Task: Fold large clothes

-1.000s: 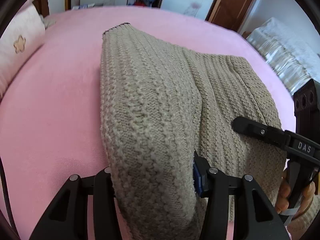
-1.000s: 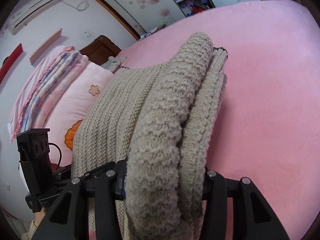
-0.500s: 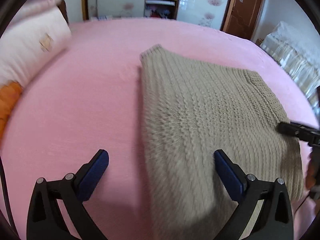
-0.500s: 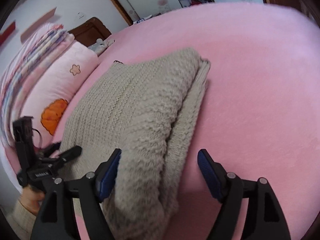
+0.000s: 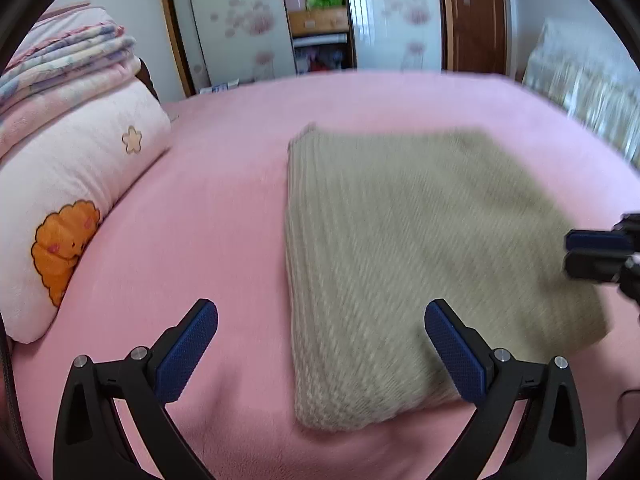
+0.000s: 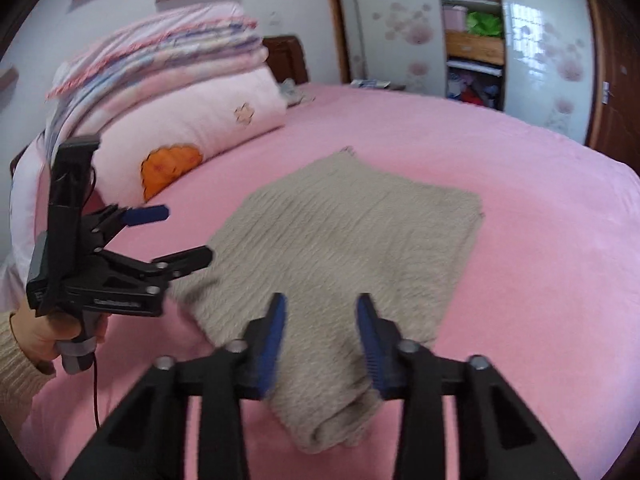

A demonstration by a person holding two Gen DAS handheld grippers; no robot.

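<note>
A bed covered with a pink fleece sheet [image 5: 208, 208] fills both views. At its head lies a long pale-pink bolster pillow with an orange cartoon patch and a small flower motif [image 5: 76, 184], and on the pillow rests a stack of folded pastel blankets with striped edges [image 6: 160, 52]. Behind the bed stands a wardrobe with white floral-printed sliding doors and an open shelf section [image 5: 316, 16].

The beige cable-knit sweater [image 5: 404, 256], folded into a rough rectangle, lies flat on the sheet in the middle of the bed, well apart from the pillow; its near edge shows a rolled fold in the right wrist view [image 6: 332, 412]. Both views are blurred by motion.

The left tongs [image 5: 320, 356], black with blue textured pads, stand spread to their widest above the near left corner of the sweater; one pad is over bare sheet, the other over the knit, and neither grasps anything. In the right wrist view the left tongs [image 6: 176, 236] appear held by a hand [image 6: 44, 332] in a beige knitted sleeve [image 6: 16, 368].

The right tongs [image 6: 322, 348] are closing, with a narrow gap remaining between the blue pads; the folded near edge of the sweater is seen through the gap, and the pads do not press on it.
</note>
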